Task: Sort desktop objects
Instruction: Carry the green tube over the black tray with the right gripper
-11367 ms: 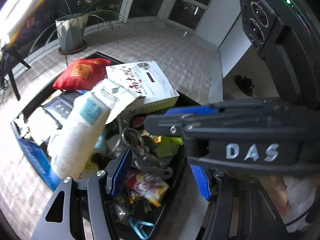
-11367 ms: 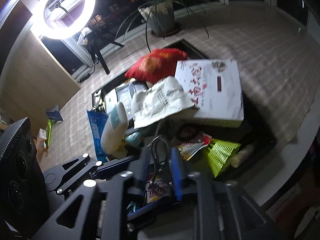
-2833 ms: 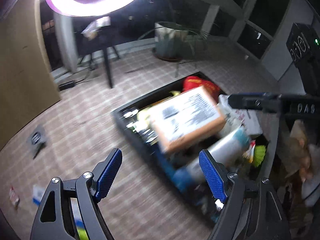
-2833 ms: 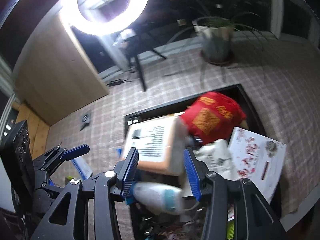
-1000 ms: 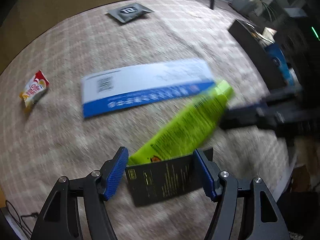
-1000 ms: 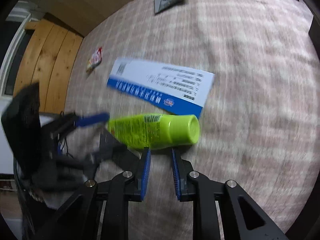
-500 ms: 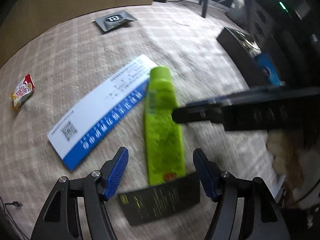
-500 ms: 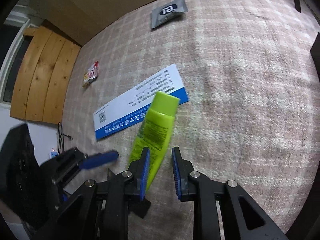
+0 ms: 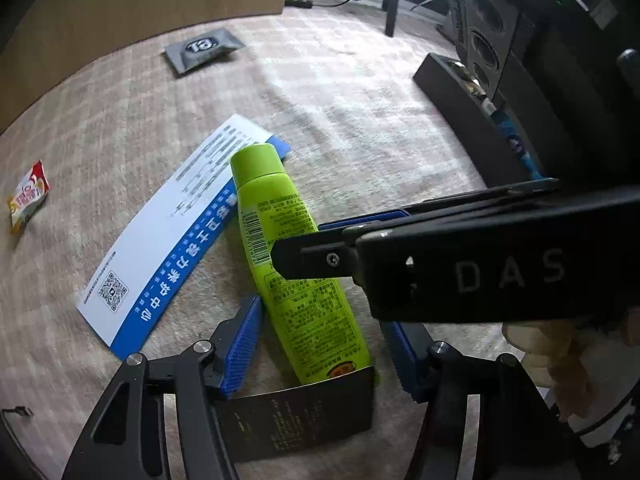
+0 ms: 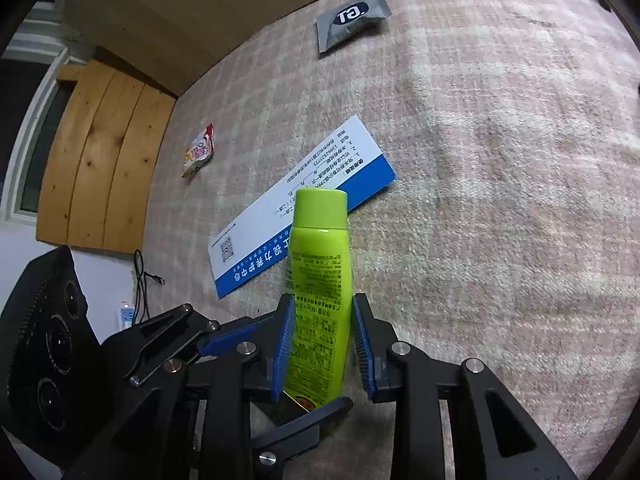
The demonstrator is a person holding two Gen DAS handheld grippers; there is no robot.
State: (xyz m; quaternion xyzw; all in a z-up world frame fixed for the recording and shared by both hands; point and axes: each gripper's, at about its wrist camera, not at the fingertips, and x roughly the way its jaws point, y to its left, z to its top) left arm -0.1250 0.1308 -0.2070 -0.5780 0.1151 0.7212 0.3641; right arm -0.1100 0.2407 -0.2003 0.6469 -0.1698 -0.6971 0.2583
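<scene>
The lime-green plastic spray bottle (image 10: 318, 280) lies on the pale checked carpet (image 10: 500, 200), its base between the blue pads of the right tool (image 10: 322, 350) and its cap pointing away from that tool, resting over one end of a long white-and-blue printed card box (image 10: 304, 204). It is a stiff, smooth cylinder and looks fairly light; the glossy wall is likely slippery and the round body would roll if nudged sideways. The best hold is probably across the straight labelled body, well below the cap, with the ribbed pads square to its sides.

The right tool's jaws are opening. In the right wrist view the left pad sits at the bottle's side and the right pad stands slightly off it, so the bottle is between them but does not look clamped.

The left tool (image 9: 326, 346) straddles the same bottle's base from the other side. Its jaws are closing yet spread well wider than the bottle, with clear gaps on both sides. Just in front of this tool, and close under it, a flat black card with small gold print (image 9: 298, 420) lies on the carpet with the bottle's base touching its far edge; neither pad presses on it.

Farther out lie a grey foil sachet (image 9: 204, 50) and a small red-and-white snack packet (image 9: 27, 196), well apart from both tools.
</scene>
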